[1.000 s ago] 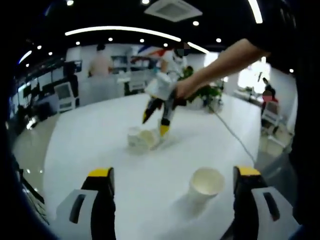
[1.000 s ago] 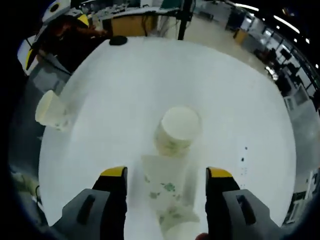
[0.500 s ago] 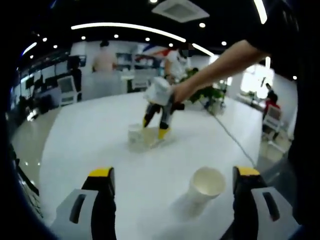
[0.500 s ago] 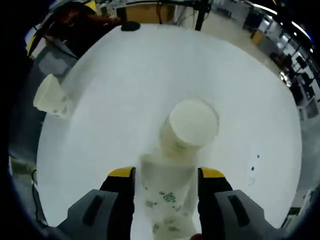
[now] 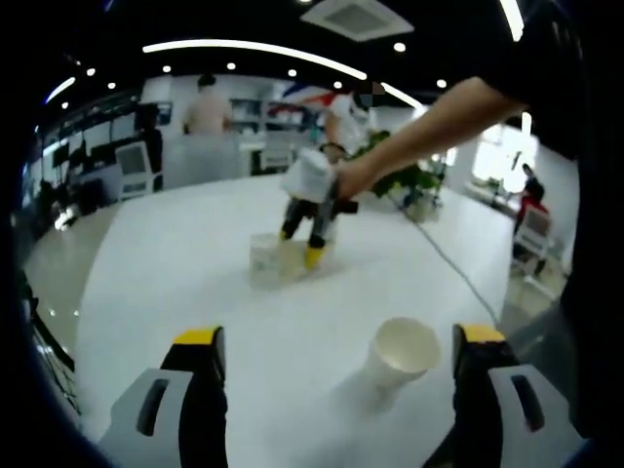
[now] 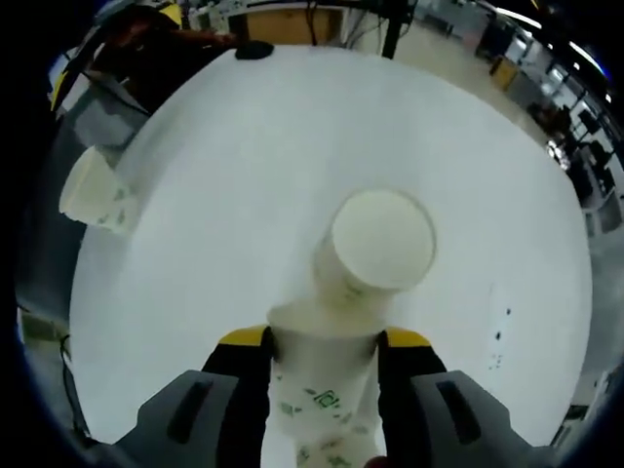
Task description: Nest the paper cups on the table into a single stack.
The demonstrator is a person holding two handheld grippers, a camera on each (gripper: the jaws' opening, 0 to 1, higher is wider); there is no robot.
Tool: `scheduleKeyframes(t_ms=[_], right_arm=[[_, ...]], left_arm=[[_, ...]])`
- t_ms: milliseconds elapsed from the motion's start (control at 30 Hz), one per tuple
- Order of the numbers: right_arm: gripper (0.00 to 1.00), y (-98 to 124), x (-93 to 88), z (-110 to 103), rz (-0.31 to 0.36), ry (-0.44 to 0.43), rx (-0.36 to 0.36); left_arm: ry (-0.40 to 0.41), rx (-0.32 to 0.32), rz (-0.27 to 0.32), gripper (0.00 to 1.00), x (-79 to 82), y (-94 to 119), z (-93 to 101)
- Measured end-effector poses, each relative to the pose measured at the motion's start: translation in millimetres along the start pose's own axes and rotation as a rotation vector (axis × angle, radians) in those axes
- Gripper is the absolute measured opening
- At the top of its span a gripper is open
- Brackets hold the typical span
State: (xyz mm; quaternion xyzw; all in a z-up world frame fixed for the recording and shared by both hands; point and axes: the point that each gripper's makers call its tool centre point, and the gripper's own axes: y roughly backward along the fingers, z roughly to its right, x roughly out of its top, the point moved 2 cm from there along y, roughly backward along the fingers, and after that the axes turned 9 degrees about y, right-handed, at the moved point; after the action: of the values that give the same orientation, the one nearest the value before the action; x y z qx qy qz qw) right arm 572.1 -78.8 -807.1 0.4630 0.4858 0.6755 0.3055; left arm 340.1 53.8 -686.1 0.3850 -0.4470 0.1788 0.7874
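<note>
The right hand-held gripper [image 6: 320, 343] pinches a paper cup [image 6: 317, 395], its mouth just meeting the upright cup [image 6: 375, 249] ahead on the surface [image 6: 244, 156]; the left hand-held gripper [image 5: 336, 341] hangs spread.

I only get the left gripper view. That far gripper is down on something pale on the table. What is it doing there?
Observer: In the right gripper view, the right gripper is shut on a paper cup with green print, which lies between its jaws.
Visitor: Just that one cup?
Observer: No. A second cup sits right ahead, touching the held cup's wide rim. I cannot tell whether one is inside the other.
Visitor: Anything else I'm missing?
Observer: A small dark object lies at the far edge of the table.
</note>
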Motion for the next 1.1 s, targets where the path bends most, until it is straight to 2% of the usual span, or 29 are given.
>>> scheduleKeyframes(t_ms=[367,500,633,767,900,967,1100], right_arm=[[0.35,21,1.5,-5,0.055,-0.042,-0.041],[0.35,32,1.4,-11,0.085,-0.075,-0.072],[0.35,50,8.8,-19,0.128,-0.106,-0.119],[0.35,68,19.2,-30,0.182,-0.131,-0.182],[0.35,83,23.2,-49,0.186,-0.109,-0.229],[0.35,86,17.9,-51,0.195,-0.12,-0.251],[0.35,100,14.6,-70,0.198,-0.15,-0.301]], left_arm=[[-0.012,-0.003,0.004,0.95,6.9,3,-1.6],[-0.029,-0.008,0.002,0.95,8.9,5,-0.6],[-0.034,-0.013,0.008,0.95,11.9,8,2.3],[-0.05,-0.02,0.009,0.95,15.1,11,7.2],[-0.049,-0.023,0.022,0.95,17.8,14,9.3],[-0.048,-0.023,0.023,0.95,18.5,15,9.4],[-0.064,-0.019,0.019,0.95,18.4,18,9.9]])
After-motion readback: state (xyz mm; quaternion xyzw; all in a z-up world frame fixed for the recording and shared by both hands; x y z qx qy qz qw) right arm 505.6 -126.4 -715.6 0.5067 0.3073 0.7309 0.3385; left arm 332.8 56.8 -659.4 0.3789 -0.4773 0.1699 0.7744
